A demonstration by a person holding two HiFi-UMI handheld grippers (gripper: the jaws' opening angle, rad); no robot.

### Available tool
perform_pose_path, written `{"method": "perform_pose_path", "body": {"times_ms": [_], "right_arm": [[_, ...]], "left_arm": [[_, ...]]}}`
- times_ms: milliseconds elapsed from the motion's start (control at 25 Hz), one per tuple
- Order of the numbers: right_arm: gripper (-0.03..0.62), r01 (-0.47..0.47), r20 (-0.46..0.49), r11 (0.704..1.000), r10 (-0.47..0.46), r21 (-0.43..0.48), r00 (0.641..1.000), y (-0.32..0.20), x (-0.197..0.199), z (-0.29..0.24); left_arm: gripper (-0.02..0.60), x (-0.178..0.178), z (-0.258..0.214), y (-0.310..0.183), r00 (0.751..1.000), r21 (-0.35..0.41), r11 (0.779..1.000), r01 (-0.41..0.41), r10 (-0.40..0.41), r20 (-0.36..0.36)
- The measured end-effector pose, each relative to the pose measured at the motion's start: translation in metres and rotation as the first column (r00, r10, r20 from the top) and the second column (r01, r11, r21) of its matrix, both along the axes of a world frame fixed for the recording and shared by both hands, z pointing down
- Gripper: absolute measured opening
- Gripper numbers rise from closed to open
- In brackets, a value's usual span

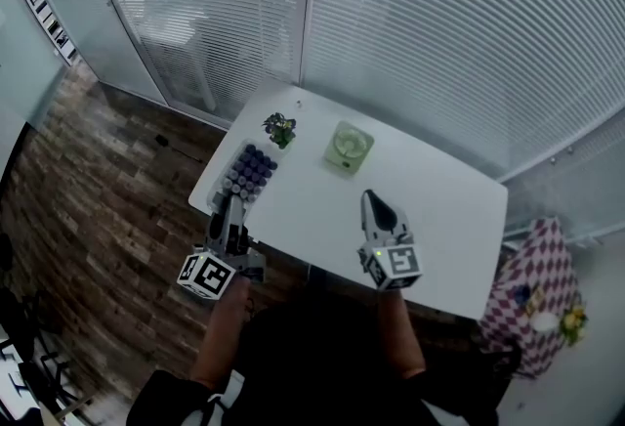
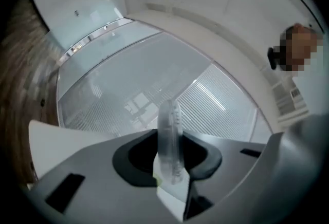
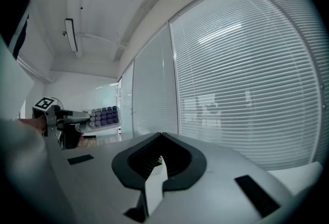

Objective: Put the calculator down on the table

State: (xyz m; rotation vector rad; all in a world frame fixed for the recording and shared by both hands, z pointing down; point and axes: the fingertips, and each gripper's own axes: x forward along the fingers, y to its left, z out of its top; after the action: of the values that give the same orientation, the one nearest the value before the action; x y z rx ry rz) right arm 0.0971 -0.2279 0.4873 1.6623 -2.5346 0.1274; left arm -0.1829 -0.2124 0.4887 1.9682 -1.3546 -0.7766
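The left claw (image 1: 232, 202) is grasping the calculator (image 1: 250, 170). In the left gripper view both jaws are pressing on the device, which is standing edge-on between them as a thin pale slab projecting ahead of the tips. In the right gripper view the same calculator is showing its rows of dark purple keys, extending forward from the left claw's tips. In the head view the calculator is lying ahead of the left claw, over the near left edge of the white table (image 1: 439, 209). No view is showing whether its underside is touching the tabletop.

The right claw (image 1: 371, 196) is clenched and empty. Its jaws are meeting at the tips with nothing between them. It is hovering over the middle of the table, well apart from the left claw.

A small potted plant (image 1: 280, 129) is standing beyond the calculator, further ahead of the left claw. A pale green round object (image 1: 349, 145) is sitting ahead of the right claw, near its tips. A person's forearm is running back from each claw.
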Motion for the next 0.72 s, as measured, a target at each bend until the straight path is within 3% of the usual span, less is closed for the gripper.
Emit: {"method": "perform_pose_path", "body": {"times_ms": [80,160,320,720], "right_arm": [[0.006,0.001,-0.004,1.000,-0.001,0.000,1.000,-0.001,0.000,0.000],[0.006,0.000,-0.008,1.000,0.000,-0.001,1.000,-0.001,-0.002,-0.003],[0.006,0.003,0.002,1.000,-0.003,0.002,1.000,-0.002,-0.003,-0.006],[0.006,0.025,0.015,1.000,-0.025,-0.016,1.000,-0.002,-0.003,0.005]], "left_arm": [[0.100,0.001,0.010,-0.002,0.989,-0.070,0.998,-0.006,-0.004,-0.151],[0.100,0.004,0.014,-0.002,0.960,-0.097,0.995,-0.016,-0.012,-0.280],[0.100,0.013,0.019,-0.008,0.902,-0.110,0.992,-0.055,0.002,-0.432],[0.100,0.011,0.024,-0.009,0.876,-0.137,0.990,-0.043,-0.029,-0.481]]}}
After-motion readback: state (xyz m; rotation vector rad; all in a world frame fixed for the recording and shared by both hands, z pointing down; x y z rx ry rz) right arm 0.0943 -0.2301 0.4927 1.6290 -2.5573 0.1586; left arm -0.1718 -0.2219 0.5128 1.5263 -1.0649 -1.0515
